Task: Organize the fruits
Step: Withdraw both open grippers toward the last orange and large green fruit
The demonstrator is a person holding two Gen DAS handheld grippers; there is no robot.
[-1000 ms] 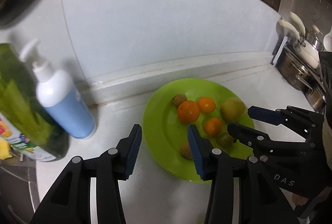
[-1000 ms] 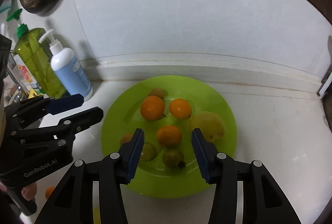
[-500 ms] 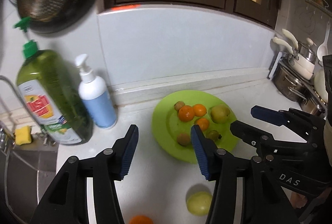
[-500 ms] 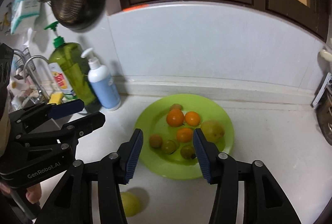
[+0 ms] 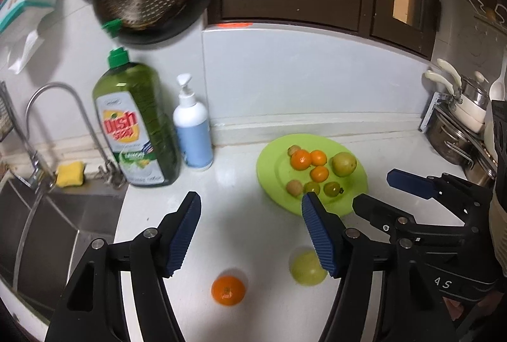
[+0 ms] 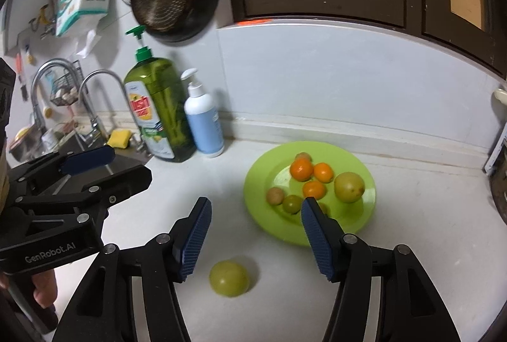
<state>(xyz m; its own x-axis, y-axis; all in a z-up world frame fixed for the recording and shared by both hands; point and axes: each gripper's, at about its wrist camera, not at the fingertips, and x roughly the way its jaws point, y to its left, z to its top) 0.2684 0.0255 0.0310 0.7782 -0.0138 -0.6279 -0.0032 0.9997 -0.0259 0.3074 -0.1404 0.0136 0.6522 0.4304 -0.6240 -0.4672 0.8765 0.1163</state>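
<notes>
— Opening wider than a second ago, the left gripper (image 5: pixel 250 234) and the right gripper (image 6: pixel 255 235) both hold nothing; pulled back, they now show the counter's near edge.

— What lies there?

— An orange (image 5: pixel 228 290) and a green fruit (image 6: pixel 229 277), loose on the counter (image 6: pixel 221 215), which earlier views missed. Farther back, toward the wall, the green plate (image 6: pixel 364 221) holds seven fruits.

— So probably two remain to collect.

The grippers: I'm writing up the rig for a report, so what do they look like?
Both are black hand-held linkage frames with silver pivot bolts and ribbed dark-blue pads. The left gripper carries white "GenRobot.AI" lettering, seen from the right wrist view; the right gripper shows white letters ending "AS".
</notes>
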